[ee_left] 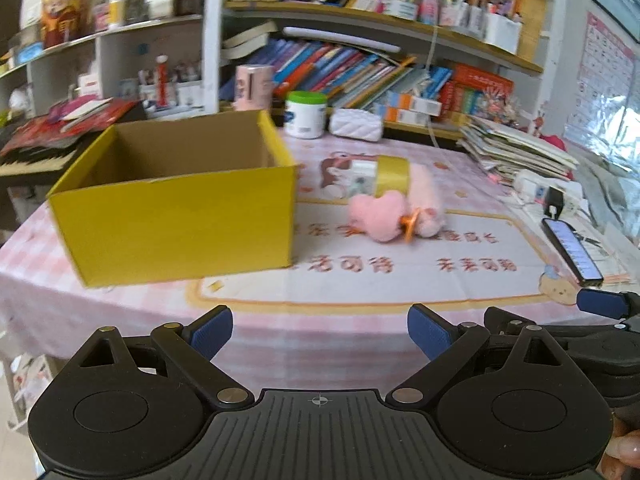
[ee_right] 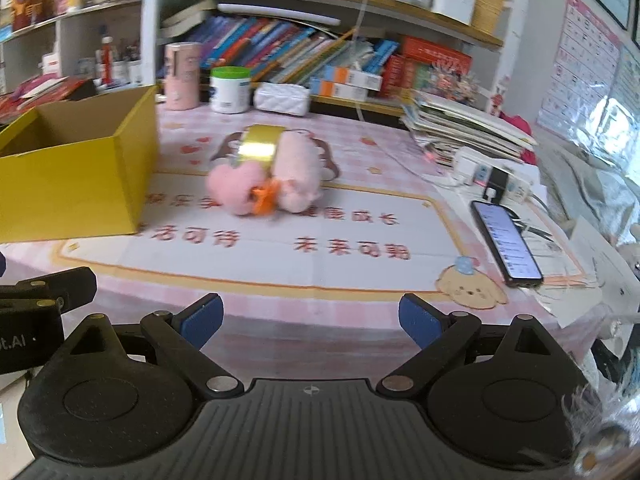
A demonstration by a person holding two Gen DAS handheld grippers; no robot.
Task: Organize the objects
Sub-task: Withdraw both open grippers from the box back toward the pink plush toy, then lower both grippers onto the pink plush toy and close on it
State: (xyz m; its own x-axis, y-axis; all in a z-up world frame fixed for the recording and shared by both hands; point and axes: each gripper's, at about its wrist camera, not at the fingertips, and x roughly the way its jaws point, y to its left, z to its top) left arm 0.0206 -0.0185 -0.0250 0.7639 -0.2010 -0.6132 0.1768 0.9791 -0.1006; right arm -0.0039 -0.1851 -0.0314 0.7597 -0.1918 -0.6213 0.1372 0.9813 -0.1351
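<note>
Both jaws are spread wide and hold nothing, so you can grab the pink plush toy [ee_right: 276,184] ahead and drop it in the yellow box [ee_left: 176,216] to its left.

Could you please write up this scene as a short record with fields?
surface: table with pink checked cloth
box: yellow box, open top, nothing visible inside
loose items: pink plush and gold tape roll, right of box
phone: phone, screen lit, right side
left gripper: open, empty
right gripper: open, empty
</note>
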